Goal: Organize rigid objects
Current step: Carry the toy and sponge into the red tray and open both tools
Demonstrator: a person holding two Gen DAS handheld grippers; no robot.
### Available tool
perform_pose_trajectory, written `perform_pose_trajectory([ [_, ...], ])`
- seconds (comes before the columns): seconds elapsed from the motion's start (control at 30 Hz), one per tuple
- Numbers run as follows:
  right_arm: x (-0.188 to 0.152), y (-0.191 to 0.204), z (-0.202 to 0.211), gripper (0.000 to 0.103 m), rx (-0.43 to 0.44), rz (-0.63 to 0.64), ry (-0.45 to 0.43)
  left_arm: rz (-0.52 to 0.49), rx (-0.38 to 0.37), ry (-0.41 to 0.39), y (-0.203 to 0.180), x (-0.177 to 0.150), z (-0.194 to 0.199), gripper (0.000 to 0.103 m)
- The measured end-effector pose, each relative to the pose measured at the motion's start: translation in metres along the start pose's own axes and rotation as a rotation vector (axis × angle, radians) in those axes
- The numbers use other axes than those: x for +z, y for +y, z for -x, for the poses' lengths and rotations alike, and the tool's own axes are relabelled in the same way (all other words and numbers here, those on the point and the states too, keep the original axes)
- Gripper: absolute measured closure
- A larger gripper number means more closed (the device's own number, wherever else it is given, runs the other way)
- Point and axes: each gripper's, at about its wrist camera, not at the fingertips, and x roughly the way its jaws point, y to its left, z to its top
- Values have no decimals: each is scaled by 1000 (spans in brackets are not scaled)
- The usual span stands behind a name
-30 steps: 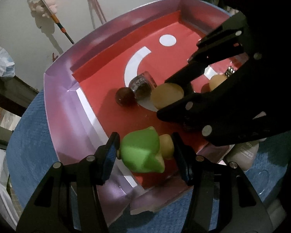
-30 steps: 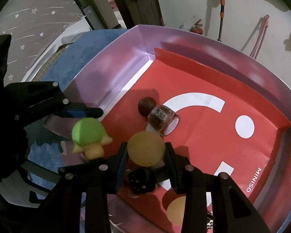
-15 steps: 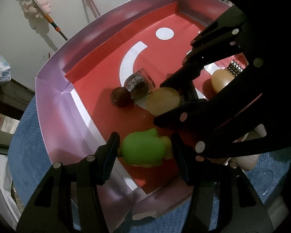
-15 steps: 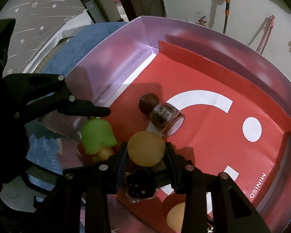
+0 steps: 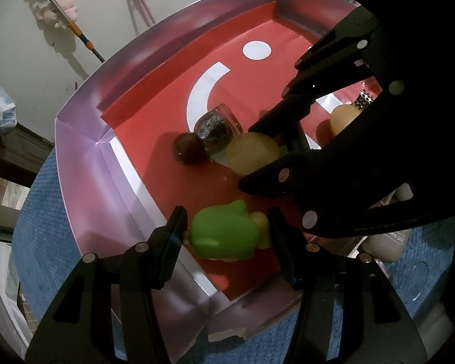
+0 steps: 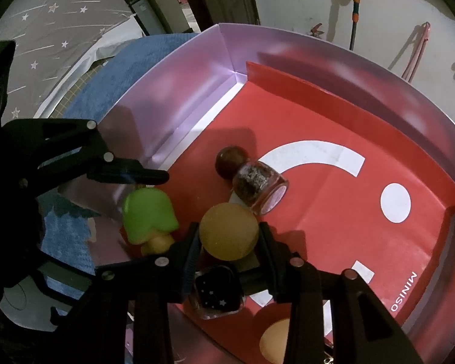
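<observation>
I see a blue mat [image 5: 42,227] under the red box [image 5: 85,163]; inside it, my left claw [image 5: 226,236] pinches the green toy [image 5: 224,233], my right claw [image 6: 227,236] clamps the tan-capped bottle [image 6: 229,230].

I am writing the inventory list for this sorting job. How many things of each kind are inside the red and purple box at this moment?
Ball-stoppered bottles: 3 (dark-stoppered bottle, starry bottle, glittery bottle)
Green toy: 1
Total in the box: 4
</observation>
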Motion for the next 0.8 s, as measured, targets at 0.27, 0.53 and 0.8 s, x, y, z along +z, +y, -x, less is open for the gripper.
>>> perform_pose_trajectory([
  [0.27, 0, 0, 0, 62, 3, -3, 0, 7, -9, -3, 2, -2, 2, 50],
  [0.53, -1, -1, 0, 61, 6, -5, 3, 0, -10, -23, 3, -2, 4, 48],
  [0.8, -2, -1, 4, 54, 2, -14, -5, 7, -7, -46, 1, -2, 11, 42],
])
